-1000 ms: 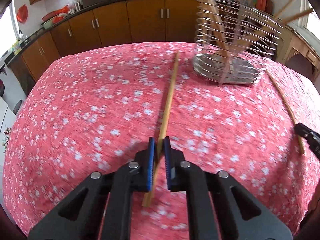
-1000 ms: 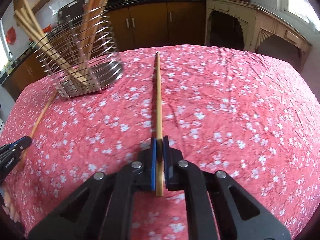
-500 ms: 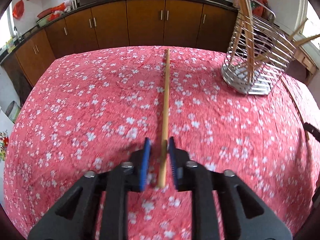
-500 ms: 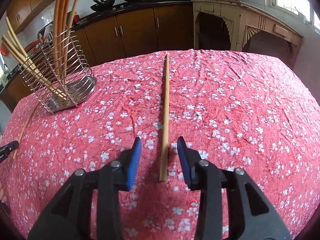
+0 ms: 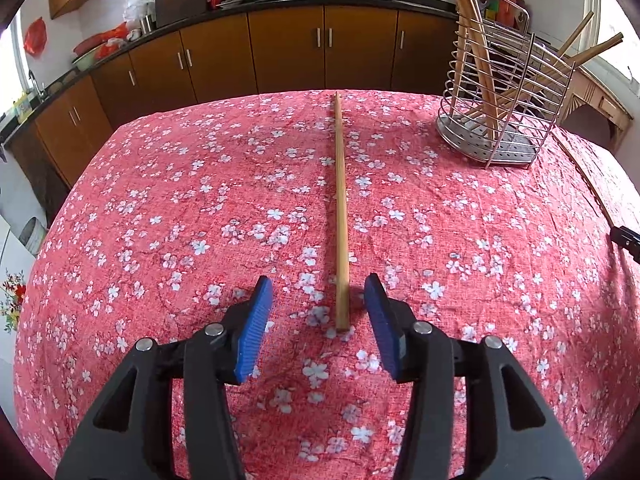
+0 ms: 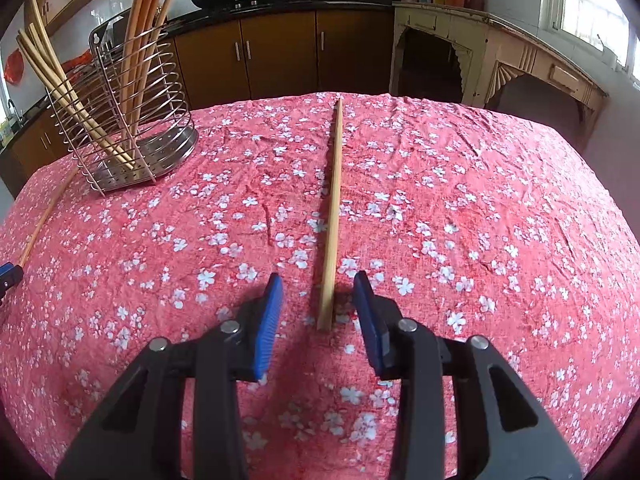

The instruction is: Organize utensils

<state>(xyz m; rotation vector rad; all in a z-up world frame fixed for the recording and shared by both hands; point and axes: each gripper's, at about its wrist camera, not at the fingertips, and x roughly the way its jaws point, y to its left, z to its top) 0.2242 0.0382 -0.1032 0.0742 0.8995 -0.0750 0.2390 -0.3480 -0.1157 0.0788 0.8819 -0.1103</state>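
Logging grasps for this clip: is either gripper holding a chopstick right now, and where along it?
Nothing is held. The left gripper and right gripper are both open, each straddling the near end of a chopstick lying on the tablecloth.

Chopstick (image 5: 341, 208) left of rack (image 5: 504, 120)

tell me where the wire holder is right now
The wire holder stands on the red cloth at the far right in the left wrist view, far left in the right wrist view, holding chopsticks.
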